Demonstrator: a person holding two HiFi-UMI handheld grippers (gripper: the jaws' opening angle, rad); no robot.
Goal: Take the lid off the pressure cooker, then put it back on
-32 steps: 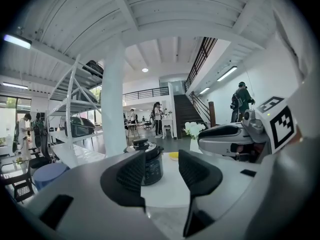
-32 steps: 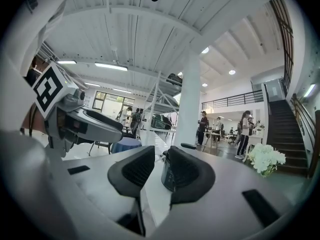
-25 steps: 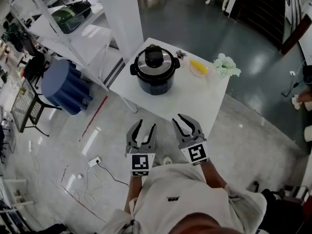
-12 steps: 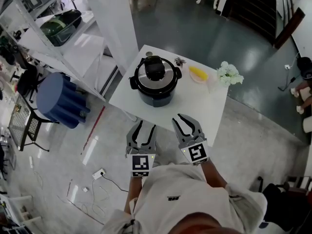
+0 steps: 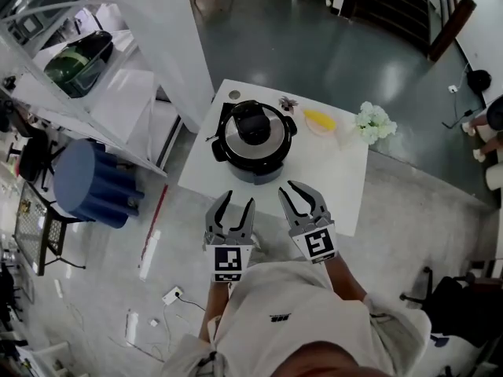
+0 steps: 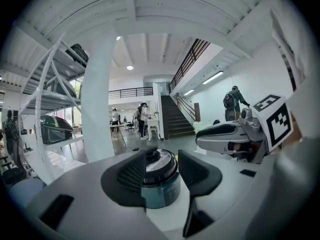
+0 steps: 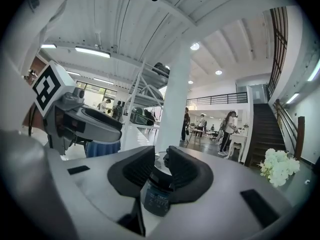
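The pressure cooker (image 5: pixel 253 144) stands on the left half of a white table (image 5: pixel 334 171), its steel lid (image 5: pixel 271 134) on it with a black handle on top. Both grippers hang in the air short of the table's near edge, side by side and pointing at the cooker. My left gripper (image 5: pixel 238 200) has its jaws drawn in with nothing between them; in the left gripper view (image 6: pixel 161 171) the cooker (image 6: pixel 161 189) shows far off through the slit. My right gripper (image 5: pixel 288 188) is likewise drawn in and empty, and between its tips (image 7: pixel 161 166) the cooker (image 7: pixel 156 198) is seen.
On the table's far right are a white flower bunch (image 5: pixel 372 122) and a yellow thing on a plate (image 5: pixel 319 119). A white column (image 5: pixel 157 30), a white shelf rack (image 5: pixel 78 85) and a blue drum (image 5: pixel 94 183) stand to the left. People stand far back by the stairs.
The table and cooker have come closer, now just ahead of the gripper tips. Both grippers keep the same pose side by side, jaws unchanged.
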